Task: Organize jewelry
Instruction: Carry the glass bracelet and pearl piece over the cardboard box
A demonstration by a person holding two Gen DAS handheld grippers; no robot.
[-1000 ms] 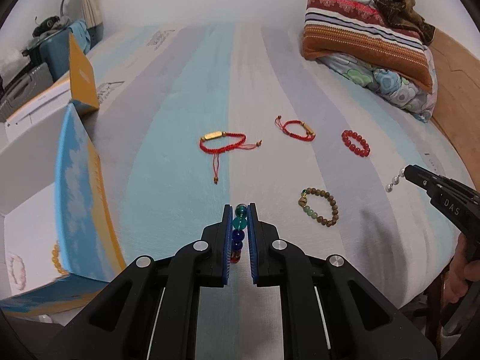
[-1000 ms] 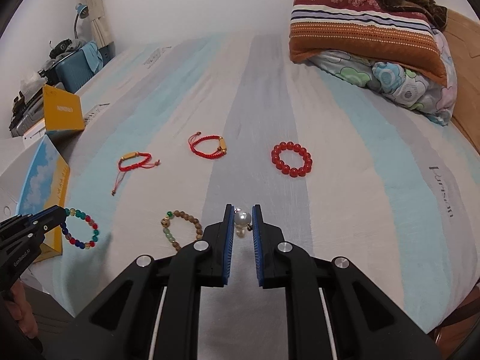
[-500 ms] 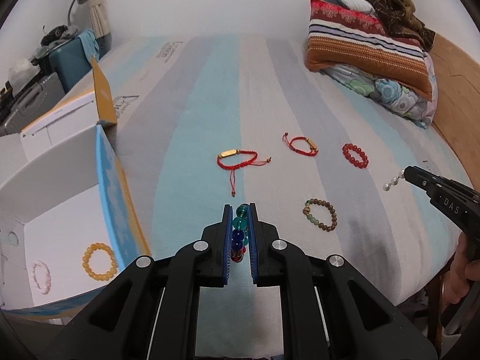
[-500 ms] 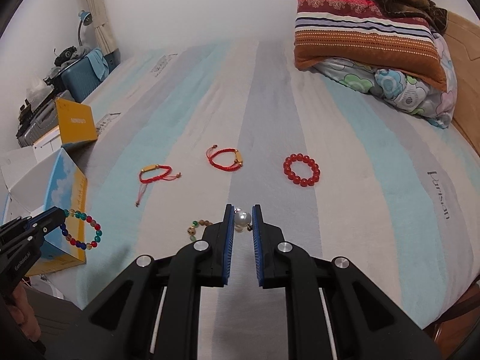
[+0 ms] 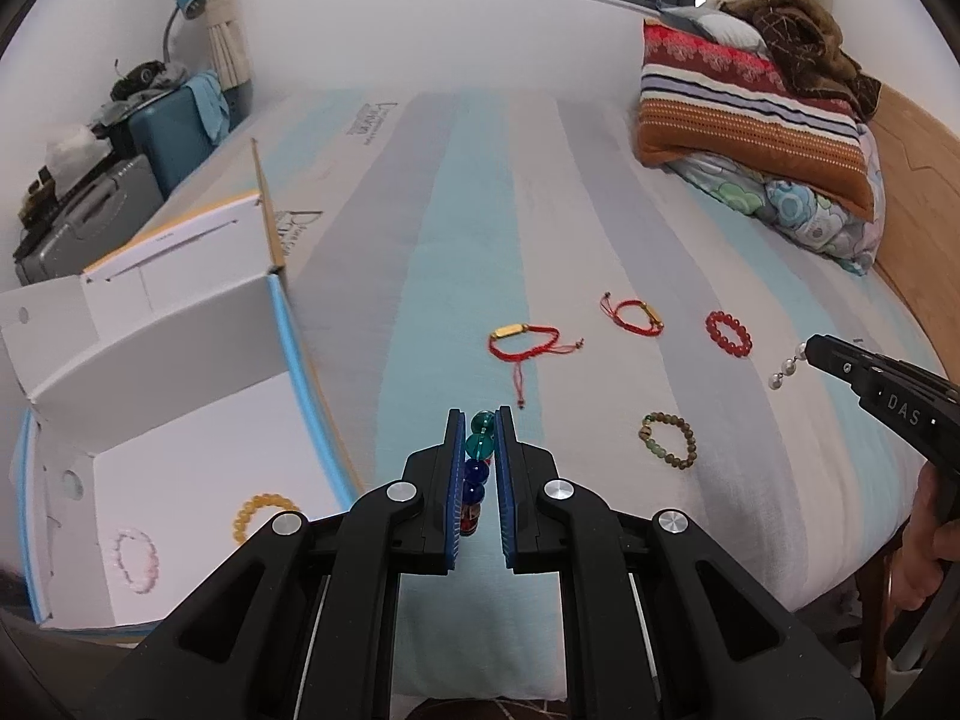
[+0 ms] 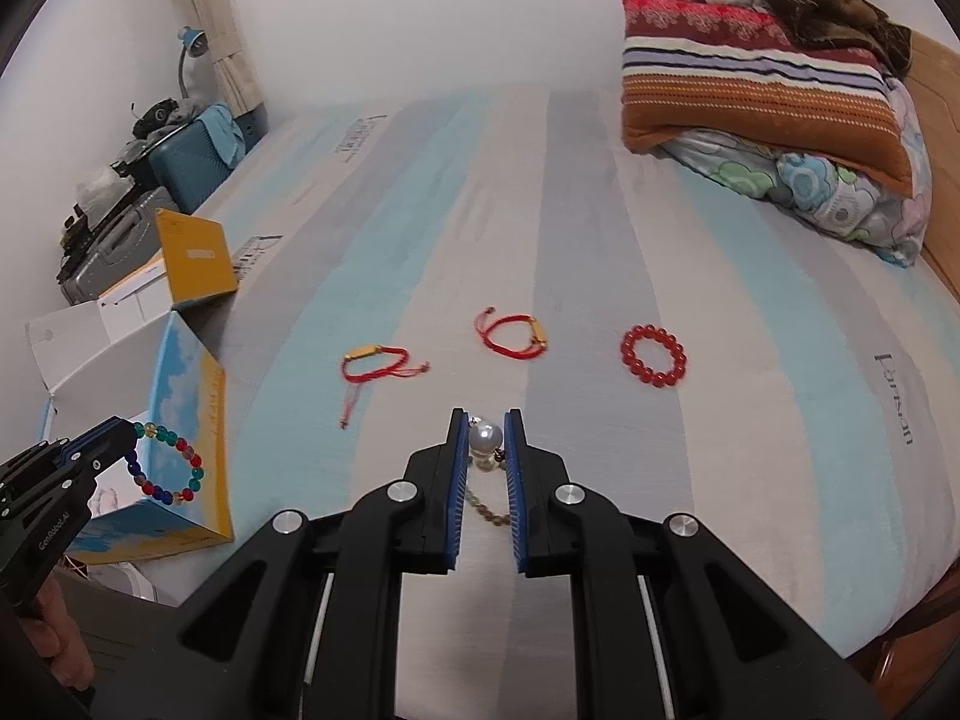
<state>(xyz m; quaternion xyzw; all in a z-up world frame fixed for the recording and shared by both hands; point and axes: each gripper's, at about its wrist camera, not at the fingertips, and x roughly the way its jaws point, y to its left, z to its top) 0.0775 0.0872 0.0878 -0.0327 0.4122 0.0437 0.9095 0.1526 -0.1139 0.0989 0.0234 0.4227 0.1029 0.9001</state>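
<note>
My left gripper [image 5: 480, 420] is shut on a multicoloured bead bracelet [image 5: 477, 456], held above the bed beside the open white box [image 5: 180, 420]; the bracelet also hangs from it in the right wrist view [image 6: 168, 468]. My right gripper [image 6: 485, 417] is shut on a pearl bracelet [image 6: 485, 437], seen dangling in the left wrist view [image 5: 786, 366]. On the bed lie two red cord bracelets [image 5: 525, 342] [image 5: 633, 315], a red bead bracelet [image 5: 728, 333] and a brown-green bead bracelet [image 5: 669, 441]. The box holds a yellow bracelet [image 5: 261, 513] and a pink one [image 5: 135, 558].
Striped pillows and a blanket [image 5: 756, 114] are stacked at the far right of the bed. Suitcases [image 5: 90, 210] and a lamp stand beyond the box at the left. A wooden bed frame [image 5: 918, 156] runs along the right side.
Both grippers have risen and drawn back from the bed with their bracelets. The left one has moved toward the box, so the box's inside now shows.
</note>
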